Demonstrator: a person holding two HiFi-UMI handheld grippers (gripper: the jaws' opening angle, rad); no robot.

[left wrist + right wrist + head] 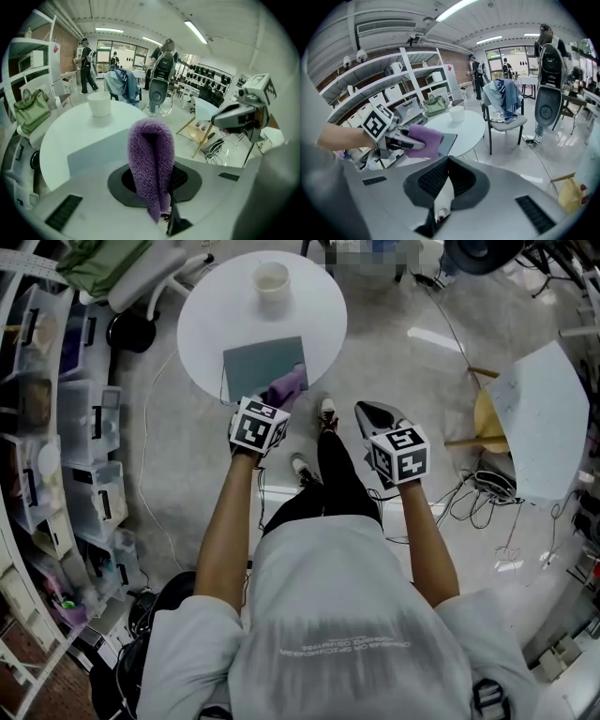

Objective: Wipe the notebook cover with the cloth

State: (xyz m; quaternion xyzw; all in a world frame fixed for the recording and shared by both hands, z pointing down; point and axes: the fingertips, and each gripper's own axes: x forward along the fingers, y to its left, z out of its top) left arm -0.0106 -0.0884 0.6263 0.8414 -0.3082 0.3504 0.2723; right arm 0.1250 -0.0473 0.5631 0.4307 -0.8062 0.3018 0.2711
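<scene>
Little writing can be read. The grey shirt (342,645) on the person's back carries a line of print, upside down in the head view and too blurred to make out. Each gripper's marker cube (258,426) shows only black-and-white square patterns.

The left gripper (279,397) has its fingers clamped on the purple cloth (292,382), which is folded over and stands up between them. Just beyond those fingertips lies the grey-blue notebook (258,367), flat on the round white table (206,315). The cloth is at the notebook's near corner, though no view shows whether the two touch. Farther beyond the fingers stands a white cup (272,279).

The right gripper (370,412) is well apart from the table. Its fingers are drawn together and nothing is between them.

Only the head view shows that the right gripper hangs over the floor. Only the right gripper view shows the left gripper from the side, with the cloth sticking out past its fingertips over the notebook's edge, and a green bag (434,105) on shelving behind.
</scene>
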